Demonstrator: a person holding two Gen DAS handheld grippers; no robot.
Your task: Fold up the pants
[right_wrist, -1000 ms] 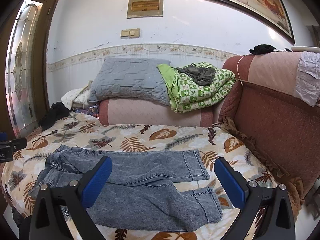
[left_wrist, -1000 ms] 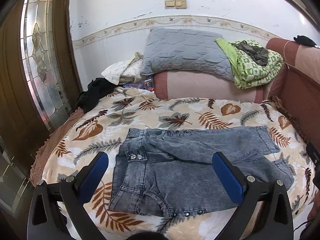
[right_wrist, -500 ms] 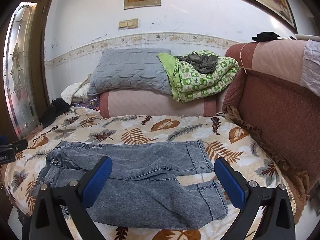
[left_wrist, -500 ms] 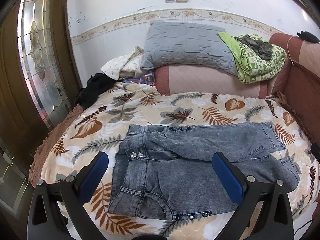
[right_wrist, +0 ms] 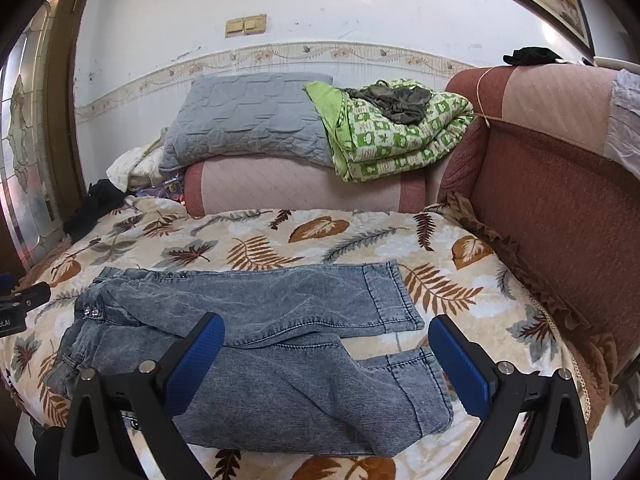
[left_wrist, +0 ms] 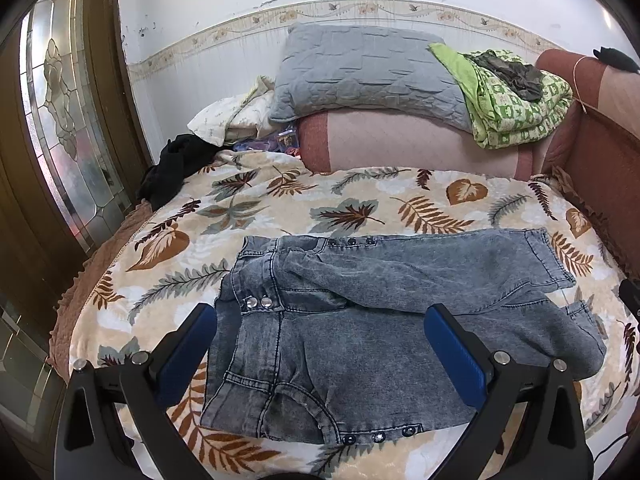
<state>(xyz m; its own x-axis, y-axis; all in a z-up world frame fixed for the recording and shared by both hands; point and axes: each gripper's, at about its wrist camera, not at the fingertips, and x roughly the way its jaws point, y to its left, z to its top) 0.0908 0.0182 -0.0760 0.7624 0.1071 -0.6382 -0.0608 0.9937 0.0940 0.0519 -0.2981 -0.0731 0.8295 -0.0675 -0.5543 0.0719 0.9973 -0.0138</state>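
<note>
Your left gripper [left_wrist: 320,344]: jaws spread wide, blue pads bare, gripping nothing; it hangs above the waist end of the pants [left_wrist: 360,328]. Your right gripper [right_wrist: 326,352]: jaws equally wide apart, nothing between them, poised over the leg end of the pants [right_wrist: 280,344].

Pants: grey-blue washed denim, laid flat across the leaf-print bedspread [left_wrist: 280,208], waistband toward the left, both legs running right. The far leg lies straight; the near leg angles toward the bed's front edge, the two hems apart. Metal snaps show at the waistband and along the outer seams.

Beyond: a grey quilted pillow [left_wrist: 368,68] atop a pink bolster [left_wrist: 408,144]; a folded green patterned blanket [right_wrist: 392,132] beside it; a dark garment [left_wrist: 172,168] at the bed's left edge; a reddish upholstered headboard [right_wrist: 540,184] to the right.
</note>
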